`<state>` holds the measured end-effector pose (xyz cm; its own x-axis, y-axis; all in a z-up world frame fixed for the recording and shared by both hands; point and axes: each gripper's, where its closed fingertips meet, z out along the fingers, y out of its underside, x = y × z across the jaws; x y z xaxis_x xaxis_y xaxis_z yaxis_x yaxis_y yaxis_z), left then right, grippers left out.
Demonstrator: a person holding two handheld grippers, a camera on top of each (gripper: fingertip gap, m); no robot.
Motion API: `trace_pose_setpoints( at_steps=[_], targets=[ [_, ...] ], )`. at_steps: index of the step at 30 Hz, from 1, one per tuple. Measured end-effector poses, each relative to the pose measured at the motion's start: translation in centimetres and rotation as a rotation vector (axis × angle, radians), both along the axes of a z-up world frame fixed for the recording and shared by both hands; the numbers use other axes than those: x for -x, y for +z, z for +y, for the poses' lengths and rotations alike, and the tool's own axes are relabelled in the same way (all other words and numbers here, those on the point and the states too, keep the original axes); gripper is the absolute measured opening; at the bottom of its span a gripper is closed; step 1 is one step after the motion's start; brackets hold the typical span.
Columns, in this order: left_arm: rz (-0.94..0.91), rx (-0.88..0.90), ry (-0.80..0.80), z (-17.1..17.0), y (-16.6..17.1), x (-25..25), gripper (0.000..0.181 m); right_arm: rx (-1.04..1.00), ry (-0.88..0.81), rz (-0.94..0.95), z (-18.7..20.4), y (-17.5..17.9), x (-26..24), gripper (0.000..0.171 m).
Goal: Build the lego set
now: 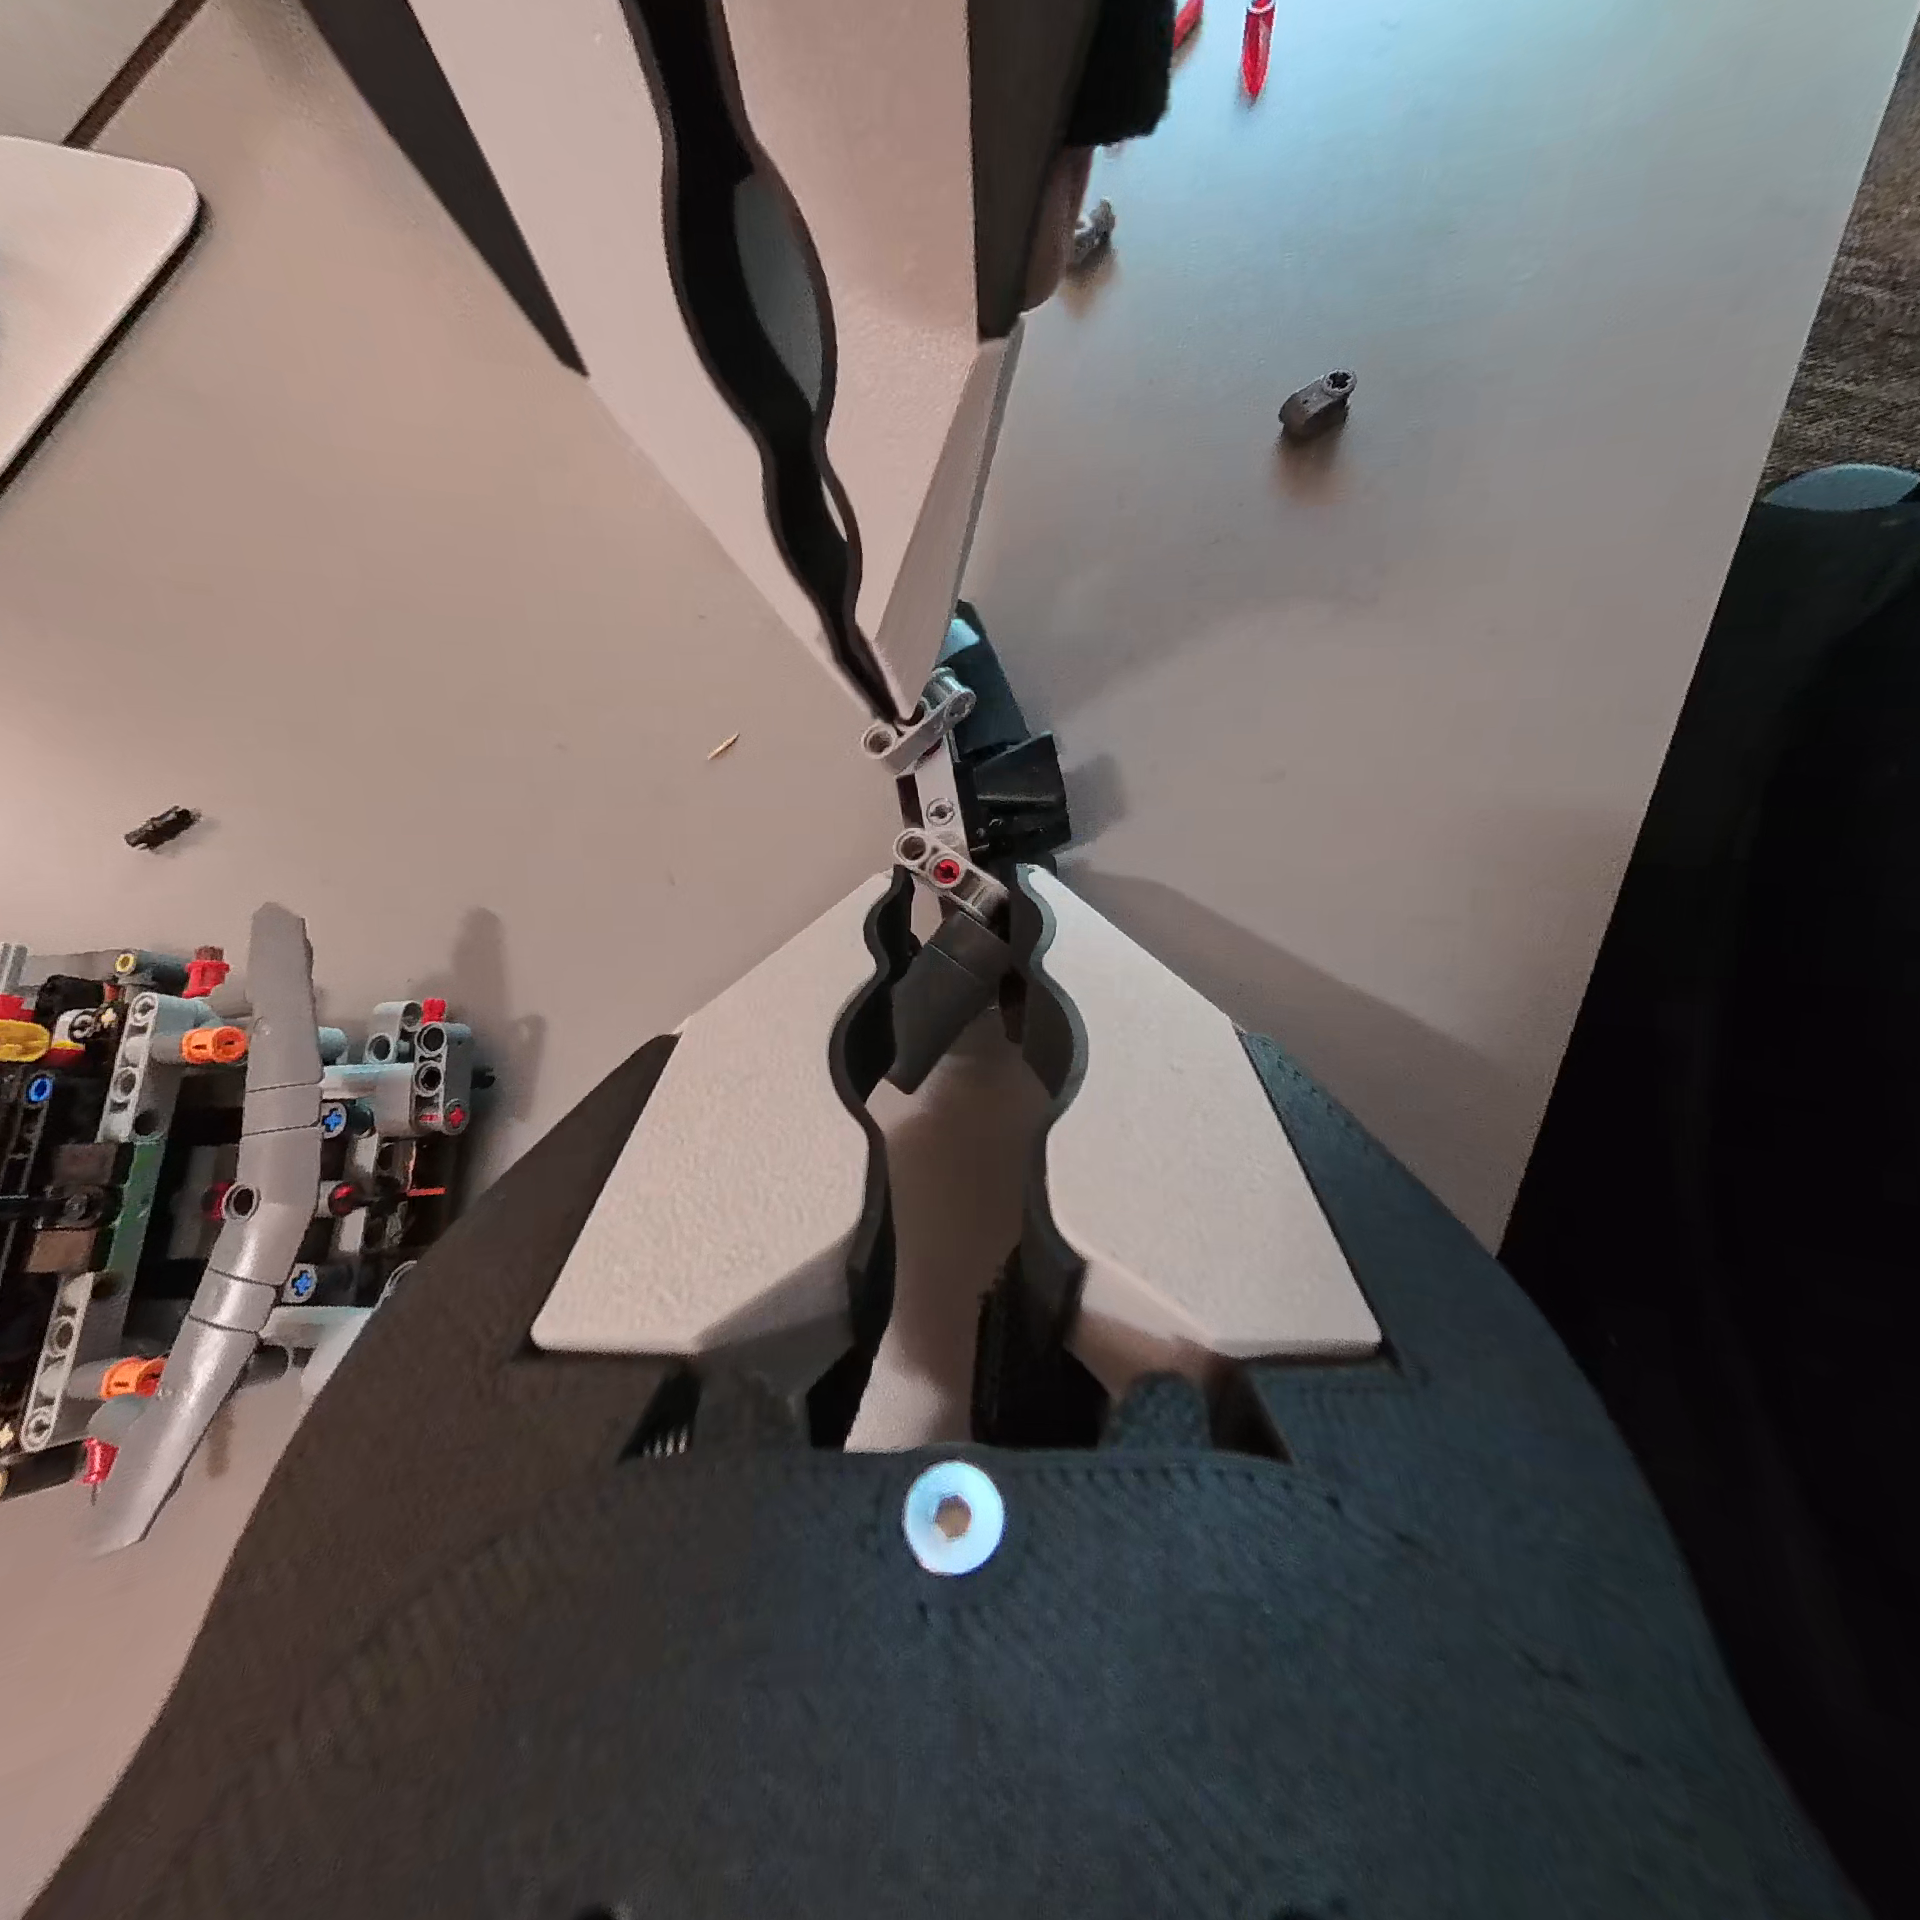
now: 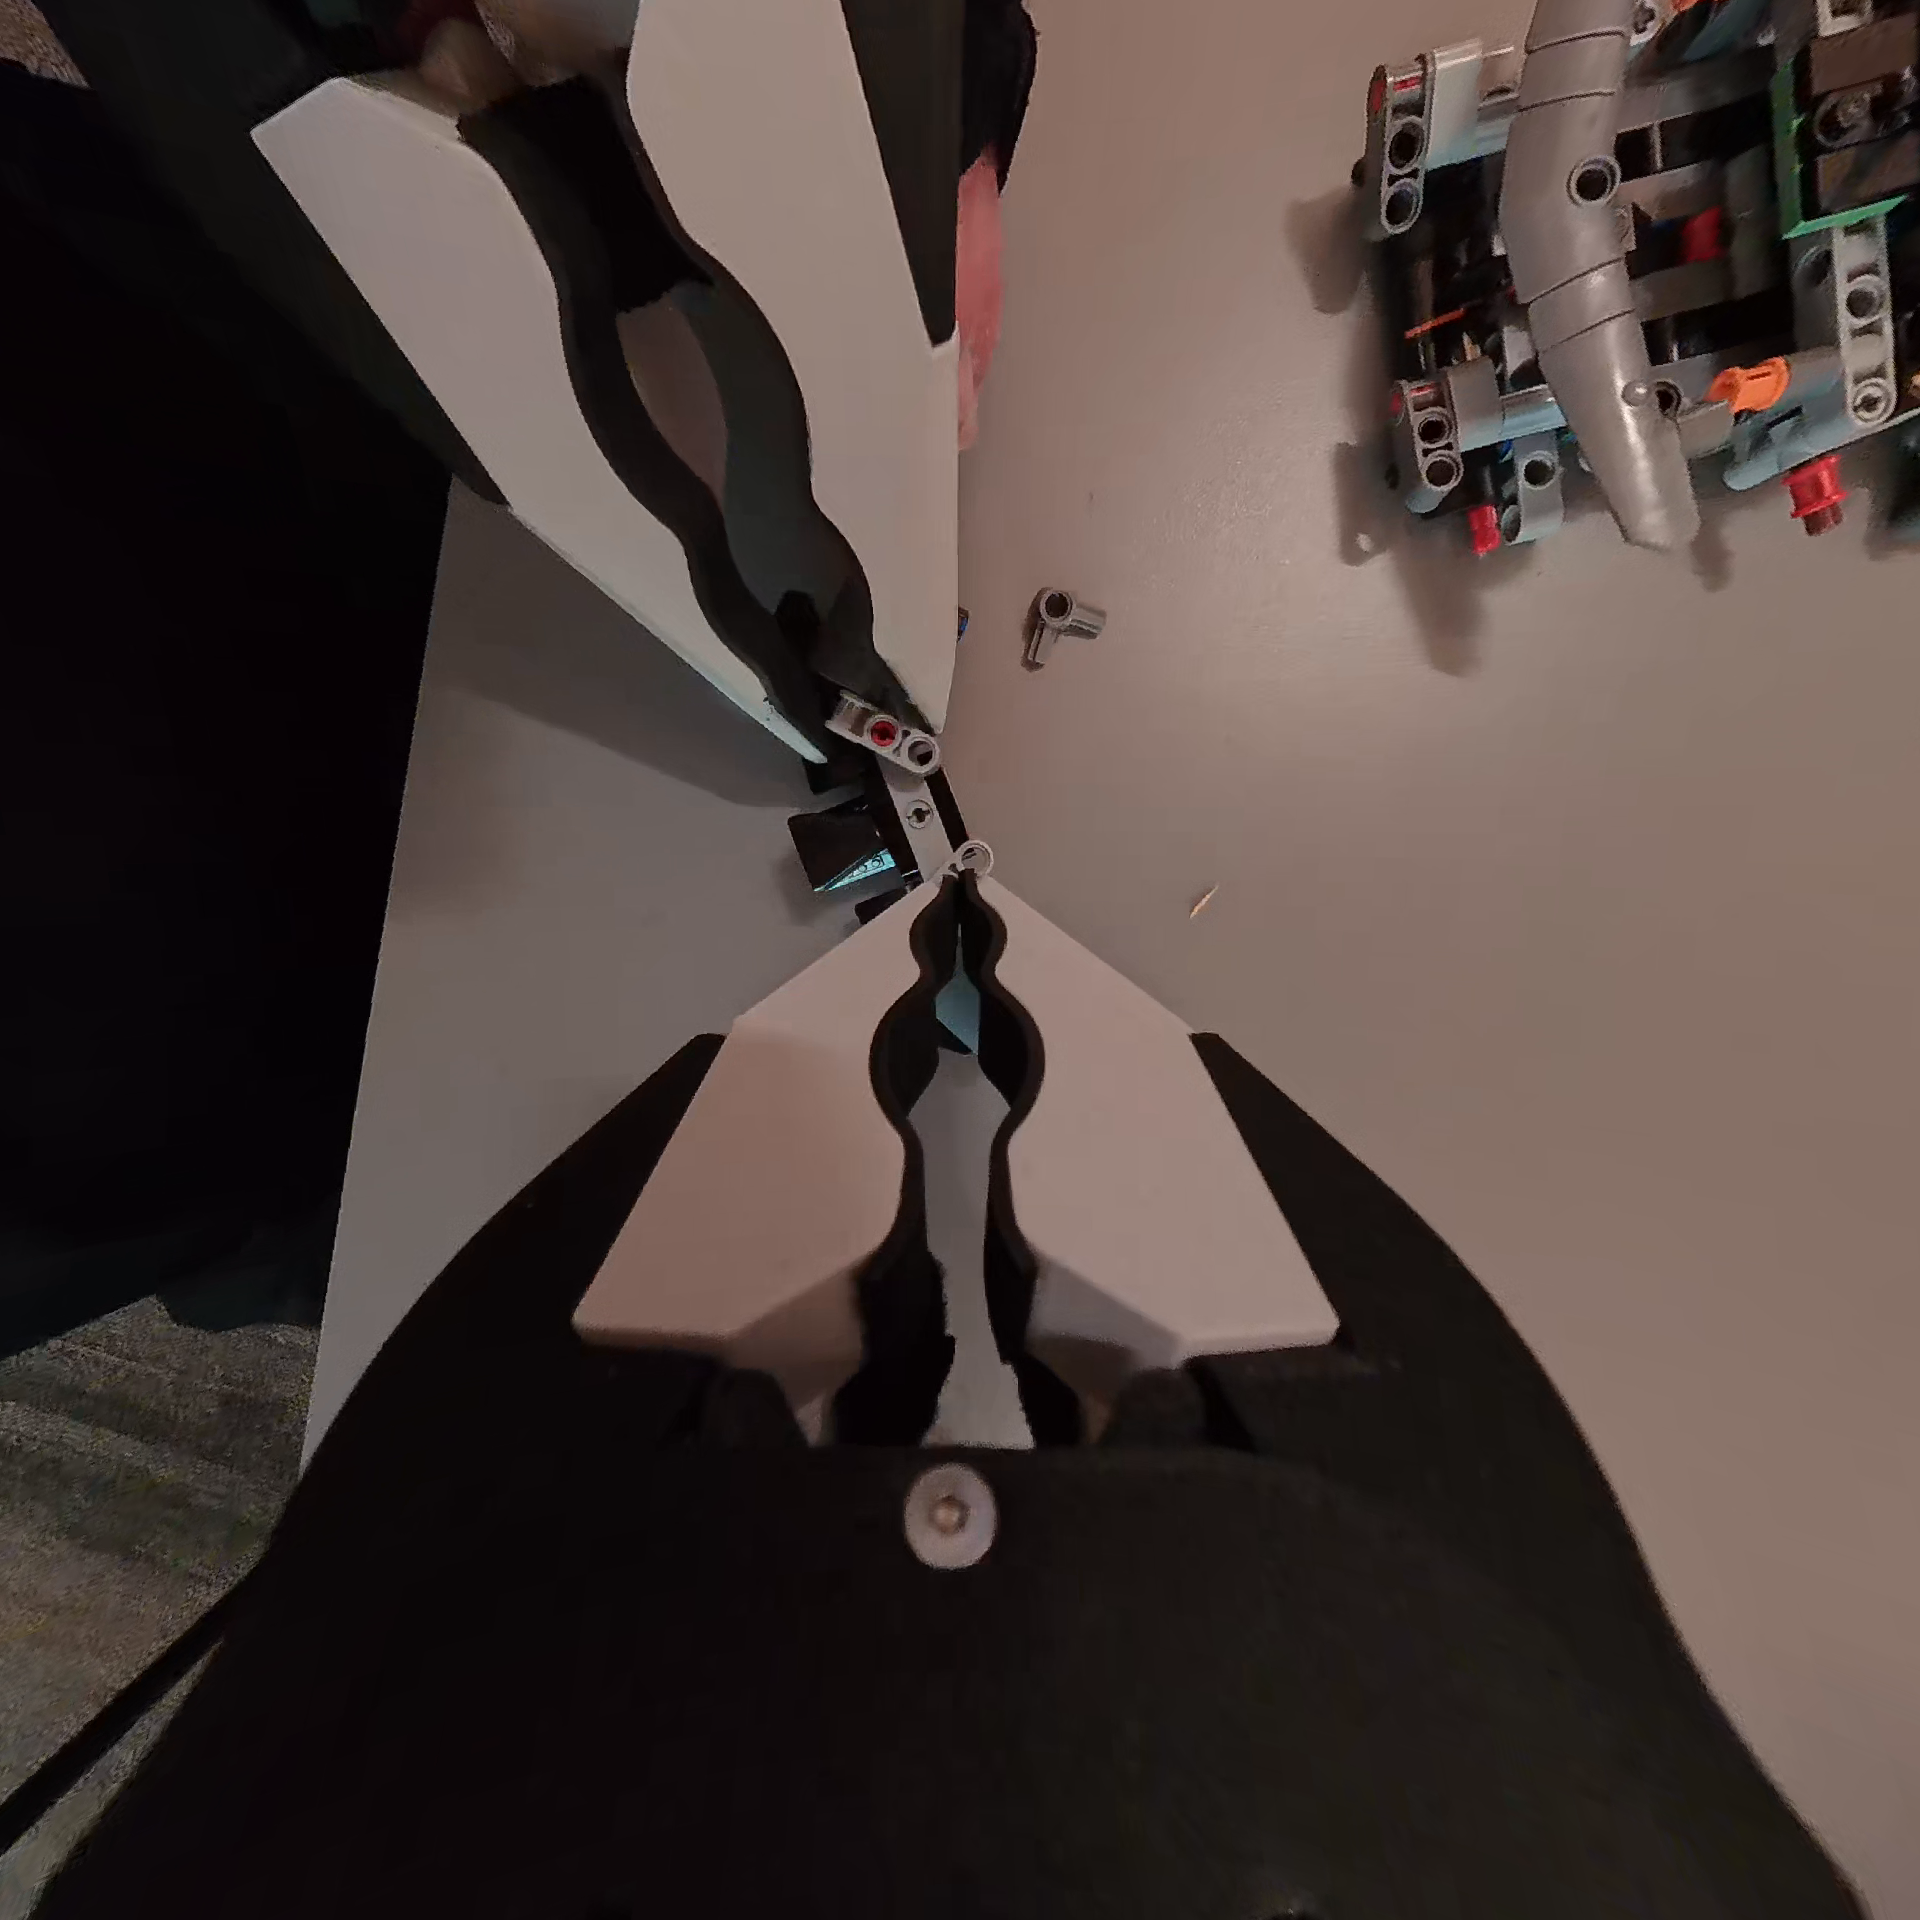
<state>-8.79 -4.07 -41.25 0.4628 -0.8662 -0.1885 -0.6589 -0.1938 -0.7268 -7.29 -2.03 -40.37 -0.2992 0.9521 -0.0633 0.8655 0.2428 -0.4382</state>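
My two grippers meet tip to tip over the table's near edge and both hold one small sub-assembly (image 1: 938,808). My left gripper (image 1: 961,904) is shut on its end, which has a grey connector with a red pin (image 1: 943,868) and a dark grey piece (image 1: 935,997). My right gripper (image 2: 961,896) is shut on the thin light grey liftarm (image 2: 974,857) at the other end. The sub-assembly's white beam (image 2: 914,816) and black block (image 2: 836,847) hang between the tips. The big partly built model (image 1: 208,1174) lies to the side, and also shows in the right wrist view (image 2: 1662,260).
Loose parts lie on the table: a dark grey connector (image 1: 1317,400), red pieces (image 1: 1257,52), a black pin (image 1: 161,828), a grey angle connector (image 2: 1060,623). A white flat pad (image 1: 73,281) sits far left. The table edge (image 1: 1662,831) runs close beside the grippers. Left and right tips are no more than a few centimetres apart. It is some 15 cm from my left tips to the big partly built model (image 1: 208,1174). Seen from the right wrist view (image 2: 1739,260) as well.
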Motion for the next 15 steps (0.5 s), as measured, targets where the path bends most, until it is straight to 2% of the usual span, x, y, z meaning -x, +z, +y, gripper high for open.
trace_pose_setpoints(
  at_steps=[15],
  targets=[
    [0.026,-0.01,0.002,0.25,0.01,-0.63,0.014,-0.006,0.014,0.005,-0.31,-0.03,-0.81,0.0]
  ],
)
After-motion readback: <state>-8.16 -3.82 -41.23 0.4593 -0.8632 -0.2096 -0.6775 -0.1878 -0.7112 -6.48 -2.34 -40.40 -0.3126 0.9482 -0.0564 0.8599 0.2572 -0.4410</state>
